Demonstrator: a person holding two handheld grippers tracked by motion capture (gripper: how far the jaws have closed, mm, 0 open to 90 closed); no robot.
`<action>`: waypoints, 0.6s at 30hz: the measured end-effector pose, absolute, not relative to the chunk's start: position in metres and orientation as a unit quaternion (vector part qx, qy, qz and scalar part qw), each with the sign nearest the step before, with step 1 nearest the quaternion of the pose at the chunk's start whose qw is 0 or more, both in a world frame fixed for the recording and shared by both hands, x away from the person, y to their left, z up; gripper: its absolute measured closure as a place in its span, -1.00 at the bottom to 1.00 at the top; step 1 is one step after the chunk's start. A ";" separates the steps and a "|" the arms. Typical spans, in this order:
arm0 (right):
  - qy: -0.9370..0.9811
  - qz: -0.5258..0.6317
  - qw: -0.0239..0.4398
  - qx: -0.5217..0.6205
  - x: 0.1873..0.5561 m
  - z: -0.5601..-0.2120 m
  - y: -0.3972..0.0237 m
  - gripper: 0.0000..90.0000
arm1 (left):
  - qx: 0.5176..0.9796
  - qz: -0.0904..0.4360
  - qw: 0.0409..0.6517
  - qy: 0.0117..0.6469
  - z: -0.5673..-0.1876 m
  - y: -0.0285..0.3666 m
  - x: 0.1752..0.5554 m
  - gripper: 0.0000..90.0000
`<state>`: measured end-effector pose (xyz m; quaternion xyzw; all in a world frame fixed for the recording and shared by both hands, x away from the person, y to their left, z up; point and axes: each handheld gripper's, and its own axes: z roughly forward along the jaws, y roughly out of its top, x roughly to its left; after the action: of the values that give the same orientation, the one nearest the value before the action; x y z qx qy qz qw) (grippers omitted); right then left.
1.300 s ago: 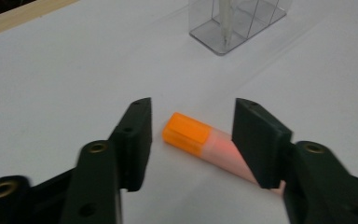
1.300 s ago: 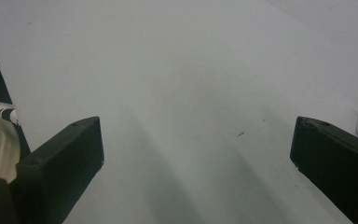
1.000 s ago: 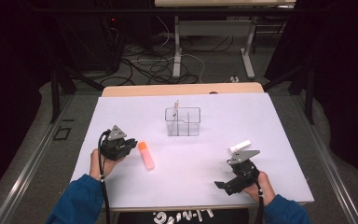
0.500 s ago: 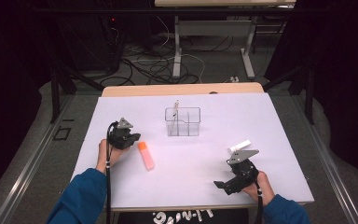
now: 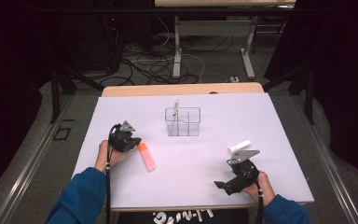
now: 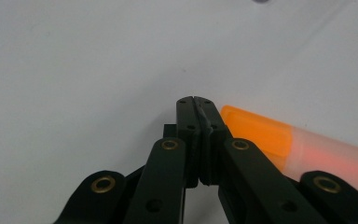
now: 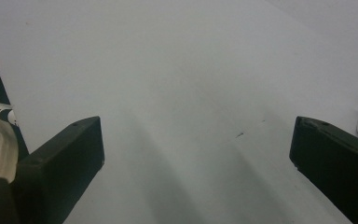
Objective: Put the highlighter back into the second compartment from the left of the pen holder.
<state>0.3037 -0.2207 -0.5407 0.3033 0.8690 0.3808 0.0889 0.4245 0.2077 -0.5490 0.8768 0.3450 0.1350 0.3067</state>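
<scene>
**Operator A:** Which step does the left hand-held gripper [image 5: 131,141] appear to be on?

**Operator B:** Judged from the pictures, the approach to the orange highlighter [image 5: 146,156]. In the left gripper view its jaws are pressed fully together with nothing between them, and the highlighter [image 6: 279,140] lies just beside the closed tips, apparently touching one jaw's outer side. The highlighter rests flat on the white counter [image 5: 270,121], near the left hand.

**Operator A:** And the right hand-held gripper [image 5: 235,175]?

**Operator B:** It rests low on the counter near the front edge. The right gripper view shows its jaws spread wide, with bare counter between them. A small white object [image 5: 239,145] lies just beyond it.

**Operator A:** What does the next move call for?

**Operator B:** Probably one of two things: a nudge with the closed tips to reposition the highlighter, or a reopening of the jaws to straddle its barrel before closing. The likely destination is the clear divided container [image 5: 182,122] farther back at mid-counter, which already holds one thin upright item [image 5: 176,108].

**Operator A:** What differs from the earlier frames?

**Operator B:** The left hand-held gripper has travelled inward toward the highlighter and lower; a second ago it sat clear of it. Its jaws have just been closing the final small amount, on nothing. The right hand-held gripper, highlighter and container are unchanged.
</scene>
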 end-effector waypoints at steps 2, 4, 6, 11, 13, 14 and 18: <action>0.870 0.377 0.086 0.304 0.303 -0.540 -0.221 -0.94 | 0.881 0.137 0.303 0.338 -0.550 0.206 0.422 1.00; 0.874 0.370 0.083 0.304 0.303 -0.539 -0.221 -0.94 | 0.881 0.143 0.300 0.337 -0.550 0.204 0.421 1.00; 0.874 0.370 0.083 0.304 0.303 -0.539 -0.221 -0.94 | 0.872 0.157 0.311 0.343 -0.549 0.204 0.423 0.99; 0.872 0.371 0.086 0.307 0.304 -0.540 -0.219 -0.94 | 0.860 0.143 0.344 0.348 -0.543 0.197 0.430 0.99; 0.874 0.372 0.084 0.302 0.304 -0.541 -0.219 -0.94 | 0.867 0.137 0.335 0.342 -0.545 0.193 0.431 0.99; 0.873 0.372 0.085 0.302 0.304 -0.541 -0.219 -0.94 | 0.869 0.136 0.332 0.340 -0.547 0.192 0.431 0.99; 0.871 0.372 0.086 0.309 0.304 -0.541 -0.219 -0.94 | 0.873 0.136 0.325 0.337 -0.550 0.191 0.432 0.99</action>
<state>0.3036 -0.2195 -0.5406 0.3092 0.8712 0.3717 0.0857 0.4316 0.1914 -0.5499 0.8731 0.3372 0.1361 0.3249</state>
